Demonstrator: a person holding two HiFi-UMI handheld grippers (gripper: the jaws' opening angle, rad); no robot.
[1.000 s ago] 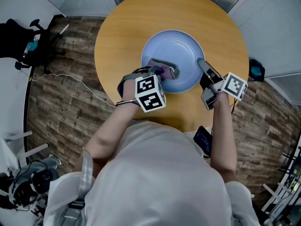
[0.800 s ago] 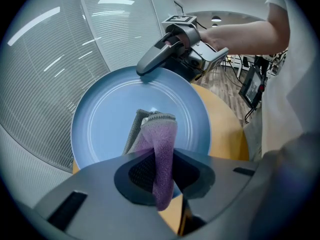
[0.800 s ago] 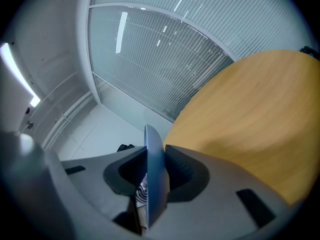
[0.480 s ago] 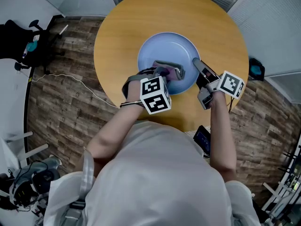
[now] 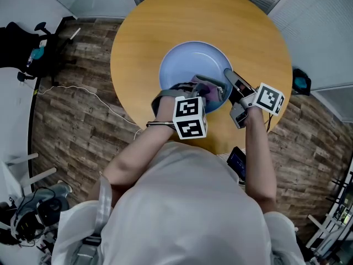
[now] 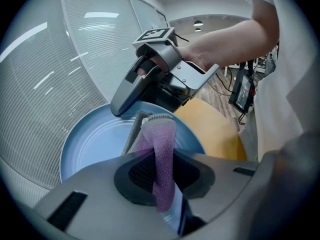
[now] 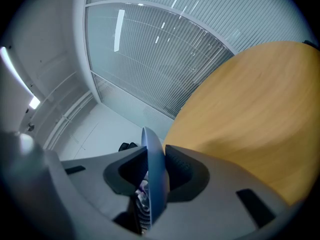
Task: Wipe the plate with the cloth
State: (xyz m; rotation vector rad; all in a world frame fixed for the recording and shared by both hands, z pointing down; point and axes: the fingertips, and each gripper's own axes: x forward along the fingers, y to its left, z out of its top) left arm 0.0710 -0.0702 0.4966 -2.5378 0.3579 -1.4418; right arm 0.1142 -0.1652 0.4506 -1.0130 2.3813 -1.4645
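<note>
Closest in the head view are the person's two bare arms, reaching out over the round wooden table (image 5: 165, 21). The left arm ends at a cube with black and white squares (image 5: 190, 117). This cube sits on the left gripper (image 5: 207, 91), which points down into the plate (image 5: 187, 59).

The left gripper's jaws pinch a purple cloth (image 6: 160, 154). The cloth is folded and stands up between the two dark pads. Its top end pokes out past the jaws, over the inside of the blue plate, near the side closest to the person.

Just to the right, the right gripper (image 5: 228, 75) grips the right rim of the plate. In the right gripper view the thin blue rim (image 7: 154, 179) stands on edge between the two pads, which squeeze it from both sides.

The plate is over the middle of the table. Bare yellow wood (image 7: 250, 109) goes on past it. Around the table is a dark wood floor (image 5: 83, 120), with a thin white cable (image 5: 94, 95) lying on it at the left.
</note>
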